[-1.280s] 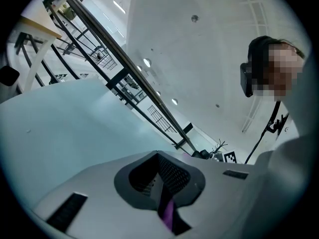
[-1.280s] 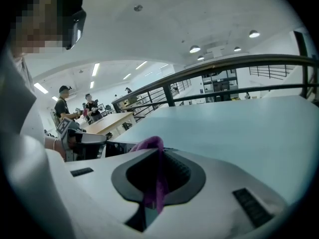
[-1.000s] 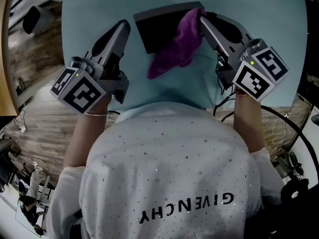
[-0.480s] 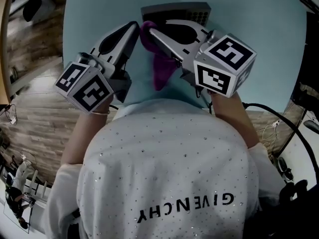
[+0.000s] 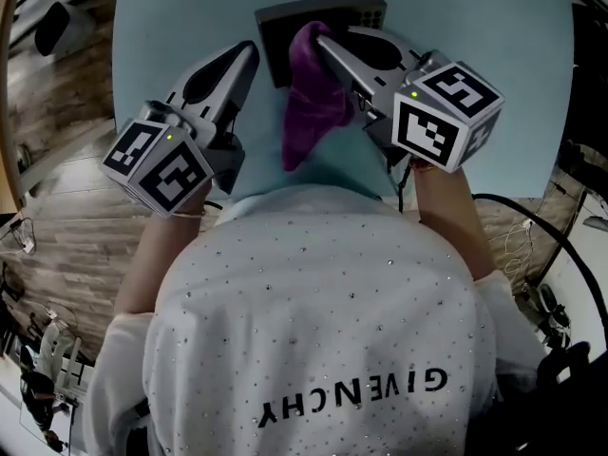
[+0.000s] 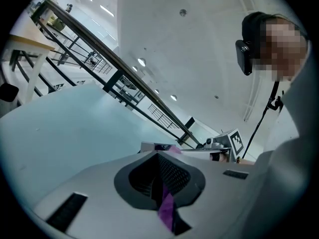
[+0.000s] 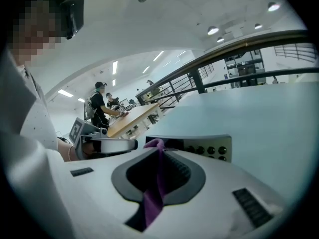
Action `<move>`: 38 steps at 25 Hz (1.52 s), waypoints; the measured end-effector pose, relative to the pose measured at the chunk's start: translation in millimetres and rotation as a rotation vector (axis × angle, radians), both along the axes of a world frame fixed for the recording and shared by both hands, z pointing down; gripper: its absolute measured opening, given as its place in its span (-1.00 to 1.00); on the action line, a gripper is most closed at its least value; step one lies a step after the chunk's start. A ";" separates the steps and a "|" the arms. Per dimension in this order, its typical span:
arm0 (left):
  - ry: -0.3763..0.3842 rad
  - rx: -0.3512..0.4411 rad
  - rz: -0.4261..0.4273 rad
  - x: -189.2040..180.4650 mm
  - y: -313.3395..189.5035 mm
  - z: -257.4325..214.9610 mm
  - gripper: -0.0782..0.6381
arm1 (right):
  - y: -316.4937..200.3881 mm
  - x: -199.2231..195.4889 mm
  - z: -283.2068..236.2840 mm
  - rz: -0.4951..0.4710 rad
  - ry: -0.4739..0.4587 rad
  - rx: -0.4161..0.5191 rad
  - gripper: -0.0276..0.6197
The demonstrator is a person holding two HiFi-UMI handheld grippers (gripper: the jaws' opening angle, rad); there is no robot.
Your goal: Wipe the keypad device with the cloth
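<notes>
In the head view the right claw (image 5: 323, 44) is clamped on the purple cloth (image 5: 309, 112) over the keypad device (image 5: 366, 12) at the far side of the pale blue tabletop (image 5: 494, 27), with the left claw (image 5: 245, 53) just beside the device. The left gripper view shows that claw (image 6: 158, 156) closed, with a purple sliver in the gap at its base. In the right gripper view the cloth (image 7: 152, 203) runs between the pinched jaws in front of the device (image 7: 209, 146), and a railing (image 7: 239, 49) stands beyond the tabletop.

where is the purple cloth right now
Head view, top centre: the purple cloth is pinched in the right gripper, draped over the near edge of the keypad device and trailing toward the person, just right of the left gripper.
</notes>
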State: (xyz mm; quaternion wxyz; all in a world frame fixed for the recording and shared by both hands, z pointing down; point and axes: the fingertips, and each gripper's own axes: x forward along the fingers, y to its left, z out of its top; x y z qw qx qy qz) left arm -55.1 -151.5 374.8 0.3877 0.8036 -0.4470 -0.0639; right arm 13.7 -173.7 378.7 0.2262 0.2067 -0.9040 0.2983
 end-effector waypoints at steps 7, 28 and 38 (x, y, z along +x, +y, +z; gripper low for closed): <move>0.009 -0.016 0.032 2.7 1.5 4.3 -0.80 | -18.9 47.0 5.1 0.156 0.052 0.021 -0.84; 0.058 -0.079 0.038 -1.0 -4.4 23.7 -0.80 | -6.3 71.5 -21.4 0.216 -0.118 -0.058 -0.84; 0.091 -0.074 0.122 11.2 3.8 25.5 -0.80 | 45.6 -28.2 -1.7 -0.003 -0.154 -0.176 -0.84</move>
